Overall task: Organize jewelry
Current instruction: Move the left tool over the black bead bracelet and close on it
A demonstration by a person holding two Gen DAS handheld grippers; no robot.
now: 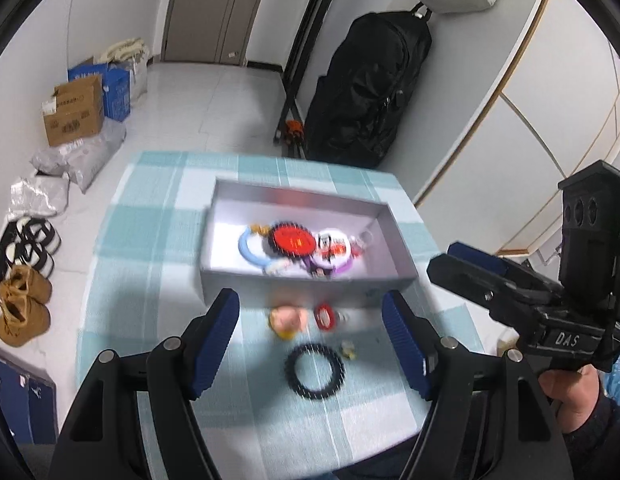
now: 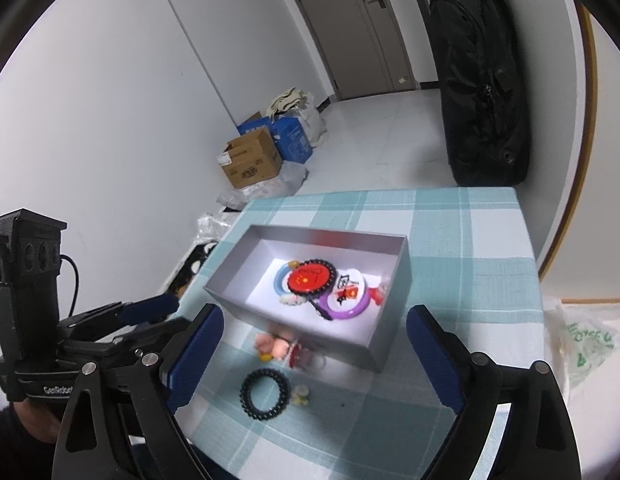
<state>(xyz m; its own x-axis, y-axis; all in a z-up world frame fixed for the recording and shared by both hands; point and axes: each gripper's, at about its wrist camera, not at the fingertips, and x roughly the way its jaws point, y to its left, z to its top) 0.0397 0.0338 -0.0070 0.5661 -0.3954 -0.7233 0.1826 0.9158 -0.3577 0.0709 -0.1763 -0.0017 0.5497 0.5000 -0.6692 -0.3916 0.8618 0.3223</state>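
Note:
A grey box [image 1: 293,280] [image 2: 386,344] sits on the checked tablecloth and holds several pieces: a red disc with a black bead ring [image 1: 291,238] [image 2: 310,278], a blue ring [image 1: 247,246], and a purple-rimmed white badge [image 1: 332,252] [image 2: 346,292]. In front of the box lie a black bead bracelet [image 1: 314,372] [image 2: 265,394], a pink charm [image 1: 287,318] [image 2: 271,346], a small red piece [image 1: 324,316] [image 2: 295,354] and a small yellow trinket [image 1: 348,350] [image 2: 301,395]. My left gripper [image 1: 312,344] is open and empty above them. My right gripper [image 2: 314,360] is open and empty, and also shows in the left wrist view [image 1: 470,268].
The table [image 1: 149,208] [image 2: 470,240] has a teal and white cloth. A black bag [image 1: 370,92] [image 2: 482,80] stands behind it. Cardboard boxes [image 1: 73,112] [image 2: 251,162], parcels and shoes [image 1: 21,308] line the floor on the left. A plastic bag [image 2: 582,344] lies at the right.

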